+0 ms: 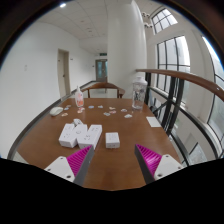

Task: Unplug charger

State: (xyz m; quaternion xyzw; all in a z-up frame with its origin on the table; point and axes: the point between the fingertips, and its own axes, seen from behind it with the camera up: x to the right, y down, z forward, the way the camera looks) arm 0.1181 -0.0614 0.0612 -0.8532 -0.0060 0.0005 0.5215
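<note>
A cluster of white boxy pieces (80, 135) lies on the brown wooden table (125, 128), just ahead of my left finger; they look like a socket block with chargers, but I cannot tell which is plugged in. A small white cube (112, 140) lies apart to their right, ahead of the gap between my fingers. My gripper (113, 160) is open and empty, with its magenta pads (78, 158) wide apart, short of the white pieces and touching nothing.
Farther along the table lie small white items (105, 108), a flat white sheet (152, 121), a clear bottle (79, 98) and a dark container (137, 97). Chairs stand at the far end. A railing (190, 80) and windows run along the right.
</note>
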